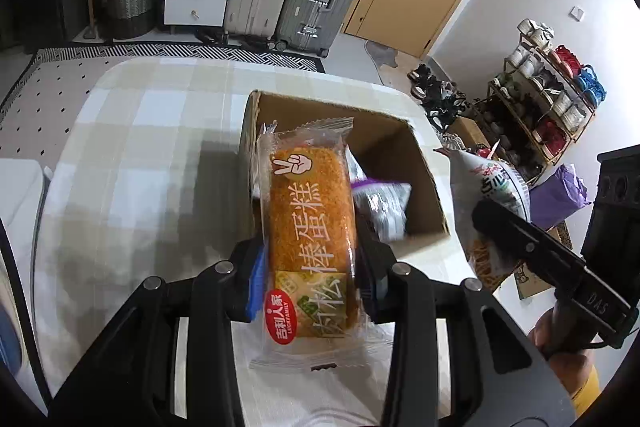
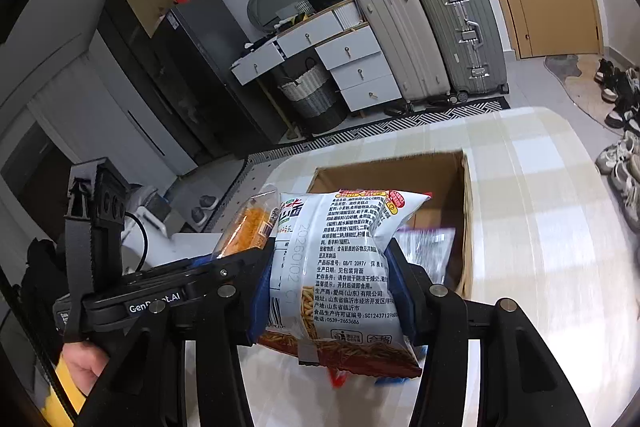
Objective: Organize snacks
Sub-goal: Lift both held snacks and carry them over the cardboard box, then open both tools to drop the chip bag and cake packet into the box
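The left wrist view shows the left gripper (image 1: 312, 263) with its jaws clamped on the long sides of a meat-floss cake pack (image 1: 310, 227), whose long axis runs straight ahead along the fingers, its far end hanging over the near-left corner of the open cardboard box (image 1: 420, 155). Only this view shows the purple-and-silver packet (image 1: 382, 205) lying clearly inside the box; in the other it is a blur behind the bag.

The right wrist view shows the right gripper (image 2: 334, 283), jaws clamped on the sides of a white noodle-snack bag (image 2: 340, 263), printed back facing the camera, long axis pointing forward toward the box (image 2: 466, 211). The bag is held above the checked tabletop (image 2: 540, 227), just short of the box's near edge. Both grippers tilt downward, side by side, each bearing its snack.
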Motion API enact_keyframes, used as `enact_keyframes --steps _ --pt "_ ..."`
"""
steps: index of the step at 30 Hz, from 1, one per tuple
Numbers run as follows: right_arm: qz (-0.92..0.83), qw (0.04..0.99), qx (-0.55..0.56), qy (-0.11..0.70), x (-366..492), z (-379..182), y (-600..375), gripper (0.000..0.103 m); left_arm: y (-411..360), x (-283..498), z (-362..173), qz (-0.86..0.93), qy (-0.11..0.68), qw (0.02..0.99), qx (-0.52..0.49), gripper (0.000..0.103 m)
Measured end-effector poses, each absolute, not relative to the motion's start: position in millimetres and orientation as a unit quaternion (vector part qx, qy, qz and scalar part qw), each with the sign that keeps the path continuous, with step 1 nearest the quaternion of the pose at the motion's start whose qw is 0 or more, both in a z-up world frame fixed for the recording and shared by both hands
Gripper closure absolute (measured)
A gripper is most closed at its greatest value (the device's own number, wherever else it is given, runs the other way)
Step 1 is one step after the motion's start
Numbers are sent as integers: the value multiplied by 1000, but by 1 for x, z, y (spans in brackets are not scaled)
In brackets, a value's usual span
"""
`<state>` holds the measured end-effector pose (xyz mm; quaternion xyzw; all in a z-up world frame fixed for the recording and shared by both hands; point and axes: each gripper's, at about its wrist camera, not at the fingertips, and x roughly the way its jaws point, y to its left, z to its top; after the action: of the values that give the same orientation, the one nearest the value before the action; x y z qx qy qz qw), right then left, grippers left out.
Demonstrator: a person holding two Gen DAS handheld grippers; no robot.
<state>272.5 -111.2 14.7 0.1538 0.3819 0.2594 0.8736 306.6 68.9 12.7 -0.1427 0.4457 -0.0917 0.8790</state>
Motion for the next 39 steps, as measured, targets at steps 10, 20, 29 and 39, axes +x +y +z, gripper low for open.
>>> enact_keyframes --steps 10,20,29,39 --pt "227 865 153 420 346 -18 -112 52 48 400 -4 -107 474 866 -120 69" --pt "221 862 89 447 376 -46 -101 52 26 444 -36 -115 487 857 -122 69" --pt "220 864 51 450 376 -54 -89 52 30 429 -73 -108 513 845 -102 69" --pt "214 863 33 457 381 -57 -83 52 24 435 -82 -89 521 846 -75 70"
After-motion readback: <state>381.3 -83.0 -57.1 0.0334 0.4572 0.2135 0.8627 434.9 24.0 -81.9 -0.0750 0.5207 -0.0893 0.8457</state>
